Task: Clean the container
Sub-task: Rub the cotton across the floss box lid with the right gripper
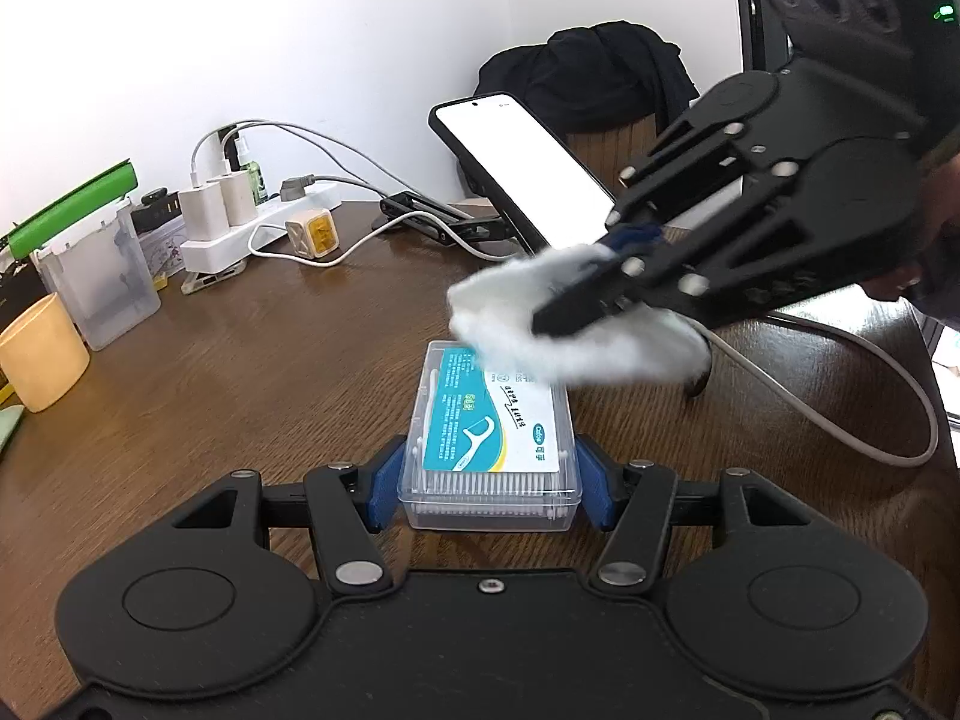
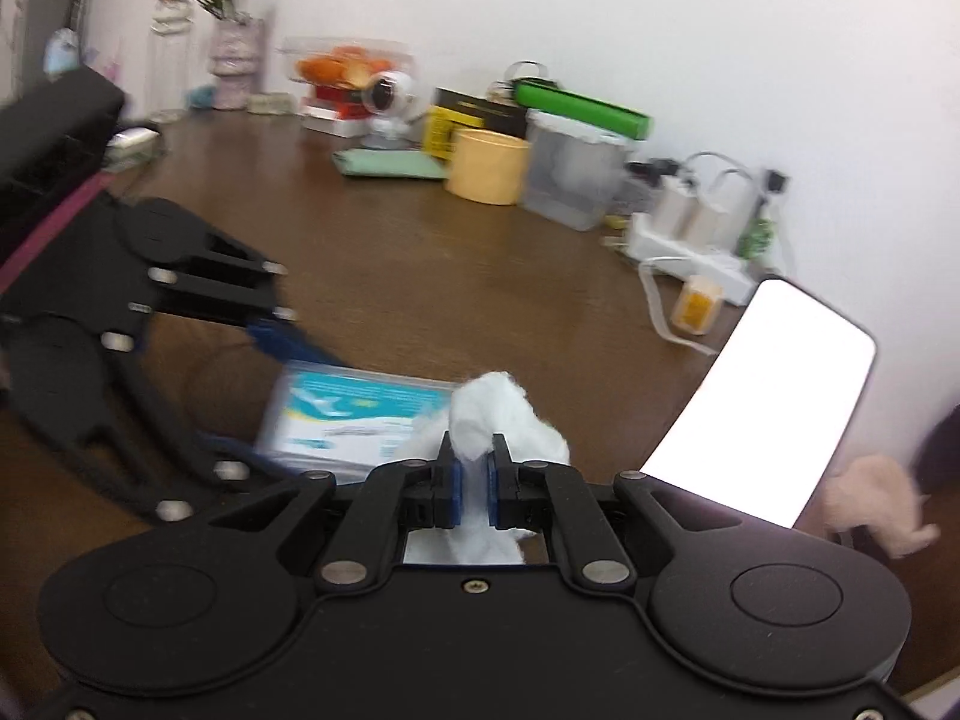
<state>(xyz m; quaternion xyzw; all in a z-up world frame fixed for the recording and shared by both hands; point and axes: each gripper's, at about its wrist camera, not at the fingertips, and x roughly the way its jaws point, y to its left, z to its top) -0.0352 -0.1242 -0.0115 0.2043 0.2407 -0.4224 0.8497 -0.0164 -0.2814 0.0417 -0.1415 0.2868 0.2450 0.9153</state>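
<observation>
1. Floss-pick container, a clear rectangular plastic box [image 1: 493, 438] with a teal-and-white label on its lid, lies flat on the brown wooden table [image 1: 252, 354].
2. The left gripper [image 1: 491, 480], black with blue pads, has its jaws closed against the two long sides of the box at its near end, clamping it in place on the table.
3. The right gripper [image 2: 474, 480] has its jaws nearly together, pinching a wad of white tissue [image 2: 498, 414]; part of the tissue bunches out ahead of the blue pads and part trails back behind them.
4. In the left wrist view the right gripper reaches in from the right side, tilted downward, and the white tissue [image 1: 540, 324] rests on the far end of the box lid, covering the top edge of the label.
5. A black smartphone [image 1: 528, 174] with a lit white screen leans on a stand just beyond the box.
6. Farther back on the table stand a pale yellow cup [image 1: 39, 354], a translucent grey plastic bin [image 1: 99, 276] and a white power strip [image 1: 258, 222] with chargers and cables.
7. The right wrist view is motion-blurred, so fine detail of the label there cannot be read.
</observation>
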